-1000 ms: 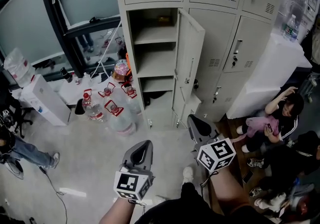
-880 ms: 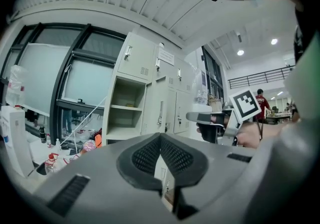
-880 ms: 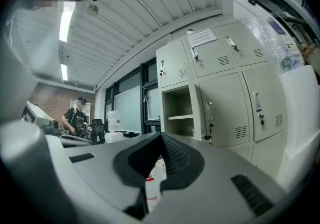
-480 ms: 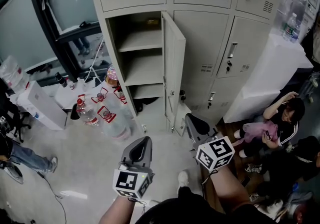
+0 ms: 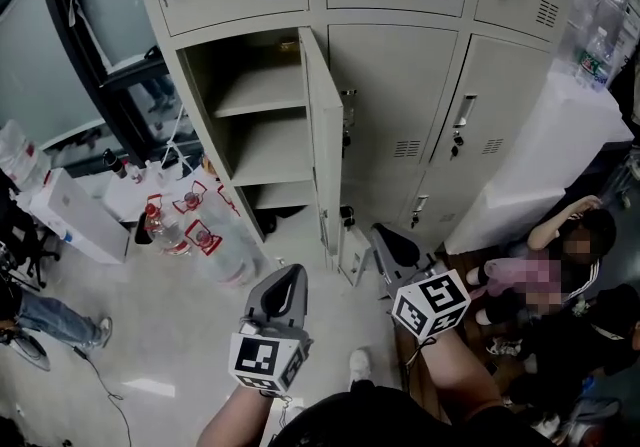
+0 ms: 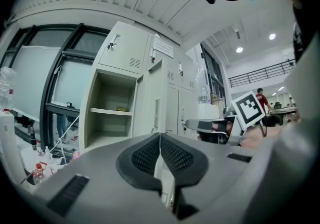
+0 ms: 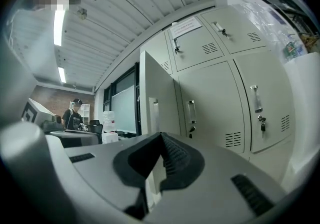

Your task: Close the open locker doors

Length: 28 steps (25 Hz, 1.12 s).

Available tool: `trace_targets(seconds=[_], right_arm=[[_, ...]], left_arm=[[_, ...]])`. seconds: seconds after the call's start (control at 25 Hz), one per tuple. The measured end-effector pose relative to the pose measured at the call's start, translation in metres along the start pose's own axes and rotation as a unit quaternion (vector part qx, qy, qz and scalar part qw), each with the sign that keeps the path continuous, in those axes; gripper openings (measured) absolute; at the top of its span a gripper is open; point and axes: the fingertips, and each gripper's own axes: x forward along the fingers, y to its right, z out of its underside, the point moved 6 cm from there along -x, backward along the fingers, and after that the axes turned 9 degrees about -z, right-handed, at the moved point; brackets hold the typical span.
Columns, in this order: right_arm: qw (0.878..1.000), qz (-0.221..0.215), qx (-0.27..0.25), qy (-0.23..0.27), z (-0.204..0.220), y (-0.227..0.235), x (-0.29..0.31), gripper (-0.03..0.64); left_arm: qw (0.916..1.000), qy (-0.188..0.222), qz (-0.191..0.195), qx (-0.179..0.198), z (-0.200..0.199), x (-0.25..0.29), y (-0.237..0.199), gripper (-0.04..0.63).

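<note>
both tongs were pressed together, nothing between the pads. left gripper (image 5: pixel 288 282) and right gripper (image 5: pixel 383 237) were held side by side low in the head view, pointing level at the locker bank (image 5: pixel 400 55); neither touched it.

open door (image 5: pixel 322 140) stood well out from the bank, nearly edge-on to the head camera, hinged at the right side of the open compartment (image 5: pixel 250 130). its free edge faced the grippers, and the right gripper sat nearer its foot. bare shelves (image 5: pixel 255 95) showed inside. closed doors (image 5: pixel 395 105) lay flush to the door's right. in the right gripper view the door's edge rose just above the shut jaws.

room for moving: bare floor (image 5: pixel 170 335) lay between the left gripper and the compartment. water bottles (image 5: pixel 200 240) crowded the floor at the compartment's lower left corner, apart from the door. the right side was tighter — a seated person (image 5: pixel 565 275) and a white block (image 5: pixel 540 160) sat near the right gripper, apart from the door.
</note>
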Motion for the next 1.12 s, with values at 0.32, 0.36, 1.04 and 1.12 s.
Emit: trace_targets(seconds=[0.32,0.36,1.04,1.12], right_arm=[[1.0,-0.015,0.005,0.0,-0.002,0.048,0.011,0.001],[1.0,-0.018,0.005,0.0,-0.002,0.052,0.013,0.0],[0.997,-0.071,0.035,-0.005,0.016,0.109,0.023,0.001],[0.996,-0.077,0.038,-0.006,0.018,0.11,0.023,0.0]], left_arm=[[0.9997,0.011,-0.015,0.014,-0.01,0.052,0.016,0.069],[0.9997,0.01,-0.019,0.015,-0.01,0.057,0.018,0.101],[0.9925,0.031,-0.112,0.036,-0.027,0.12,0.032,0.202],[0.9922,0.025,-0.117,0.036,-0.025,0.121,0.032,0.198]])
